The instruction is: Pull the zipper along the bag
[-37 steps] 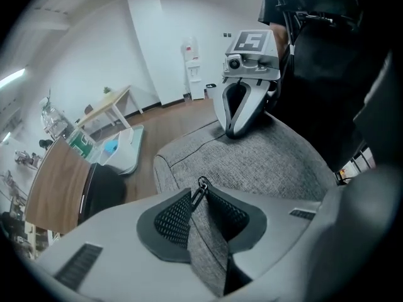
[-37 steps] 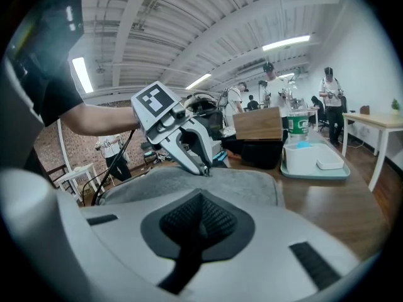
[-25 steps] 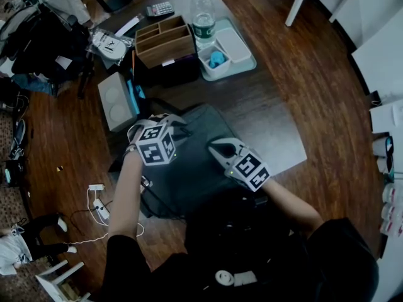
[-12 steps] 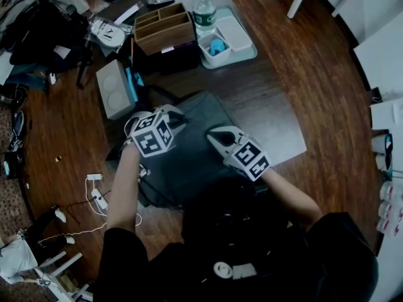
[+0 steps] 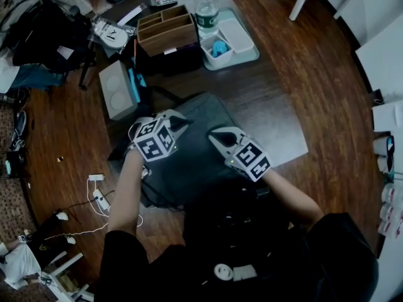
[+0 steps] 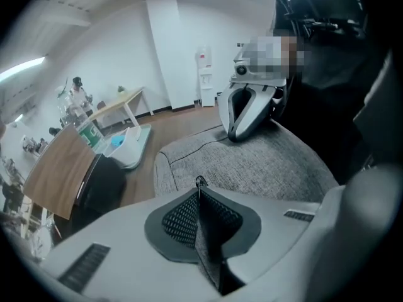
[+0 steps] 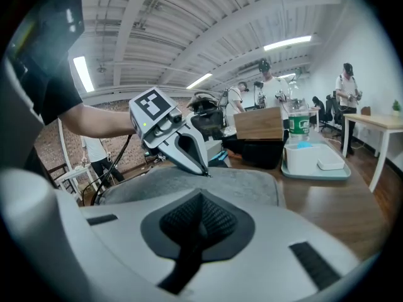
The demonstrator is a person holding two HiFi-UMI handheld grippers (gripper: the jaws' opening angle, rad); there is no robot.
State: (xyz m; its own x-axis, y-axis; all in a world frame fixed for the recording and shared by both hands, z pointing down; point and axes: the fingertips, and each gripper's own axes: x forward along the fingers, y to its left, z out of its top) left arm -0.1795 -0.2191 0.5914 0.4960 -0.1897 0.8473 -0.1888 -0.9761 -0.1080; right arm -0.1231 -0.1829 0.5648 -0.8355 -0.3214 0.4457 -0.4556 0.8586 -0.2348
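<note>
Where the gray bag [image 5: 189, 165] lies flat on the counter [image 5: 267, 115], both grippers are down at it, tips turned toward each other across the cloth.

Note on the left gripper [image 5: 179, 121]: its fingers have just been closing and now meet, pads pressed together. A small metal zipper pull [image 6: 200, 182] stands up right at the fingertips, pinched between them. This gripper points steeply down. Just beyond the fingers the bag [image 6: 252, 162] spreads out, rounded corner to their left. A thin dark seam [image 6: 189, 155] runs from that corner across the cloth toward the right gripper [image 6: 234, 136], which is planted farther along the same bag.

Note on the right gripper [image 5: 217, 136]: its fingers are closed together in its own view [image 7: 200, 197], angled only gently downward, low at the near edge of the bag [image 7: 220, 181]. Whether they nip any cloth I cannot tell. Straight ahead of them the left gripper [image 7: 206, 172] comes down onto the bag top, its tip touching the fabric.

Well beyond both sets of fingers, at the far side of the counter: a wooden box [image 5: 167, 33], a water bottle [image 5: 204, 5] and a pale tray [image 5: 236, 39] side by side. A grey box [image 5: 116, 96] stands near the left fingers, off the bag's corner.
</note>
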